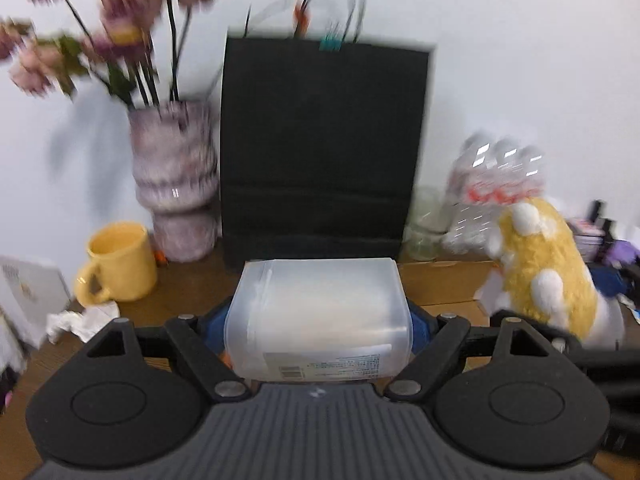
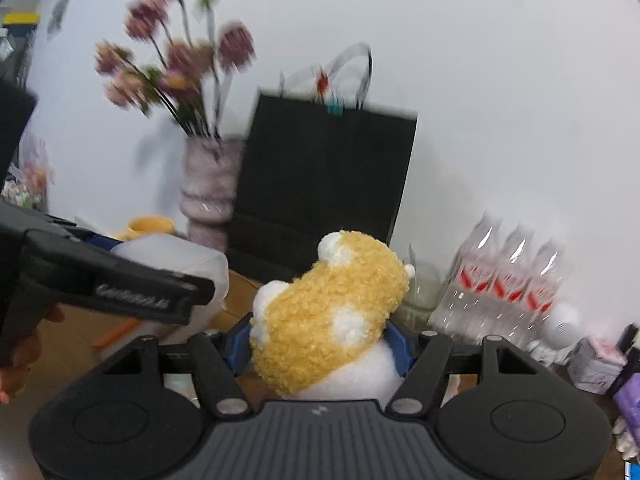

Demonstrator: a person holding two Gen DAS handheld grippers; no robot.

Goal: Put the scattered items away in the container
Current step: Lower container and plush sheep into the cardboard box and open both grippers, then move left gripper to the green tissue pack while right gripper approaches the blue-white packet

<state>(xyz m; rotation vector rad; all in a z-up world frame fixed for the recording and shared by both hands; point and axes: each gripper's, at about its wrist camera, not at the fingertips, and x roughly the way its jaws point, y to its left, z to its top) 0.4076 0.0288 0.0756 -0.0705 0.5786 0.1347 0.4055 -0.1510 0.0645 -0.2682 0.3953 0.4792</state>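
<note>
My left gripper [image 1: 318, 330] is shut on a translucent white plastic box [image 1: 320, 304] with a label on its near side; the blue fingers [image 1: 214, 322] press its two ends. It hangs above the wooden table, in front of a tall black paper bag [image 1: 320, 152] with clear handles. My right gripper [image 2: 318, 346] is shut on a yellow and white plush toy [image 2: 332, 300], which is also held up in the air. In the right wrist view the plastic box [image 2: 180, 258] is at the left and the black bag [image 2: 324, 184] stands behind. The plush toy [image 1: 548, 268] shows at the right of the left wrist view.
Left of the bag stand a pink vase [image 1: 174, 184] with flowers and a yellow mug [image 1: 120, 264], with crumpled tissue [image 1: 84, 320] in front. At the right are a glass jar [image 1: 426, 228], a pack of clear bottles [image 2: 516, 280] and small clutter. A flat cardboard piece [image 1: 444, 280] lies on the table.
</note>
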